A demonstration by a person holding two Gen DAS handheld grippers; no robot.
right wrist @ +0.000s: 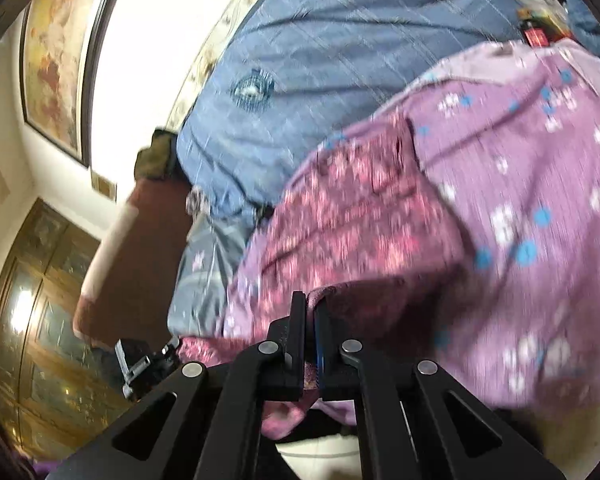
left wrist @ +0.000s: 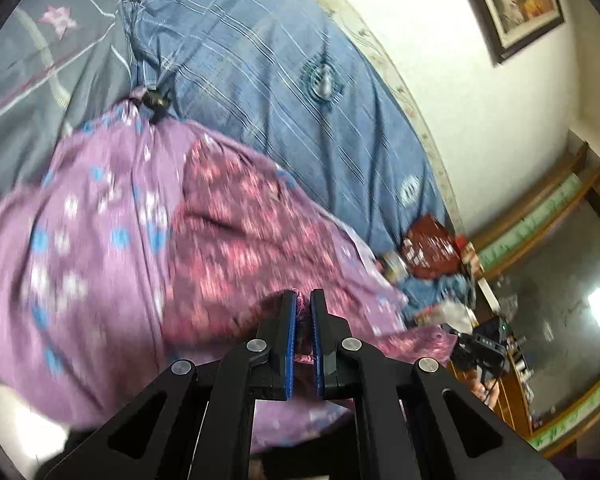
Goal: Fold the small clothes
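I am pinching the purple cloth (left wrist: 112,216) tight with my left gripper (left wrist: 303,300) and right gripper (right wrist: 311,300). I should be lifting both evenly so the edges meet over the bed (left wrist: 268,64).

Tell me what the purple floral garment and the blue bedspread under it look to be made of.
Purple floral garment: thin, soft woven or knit cloth, matte; it drapes and bunches where both grippers pinch it.
Blue bedspread: heavier woven fabric, slight sheen, with pale stitched lines and medallions; possibly quilted, but blur leaves that open.

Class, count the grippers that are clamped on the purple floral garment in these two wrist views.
2. The left gripper pinches a dark-patterned fold of the purple floral garment above the blue bedspread; the right gripper pinches the same cloth's near edge.
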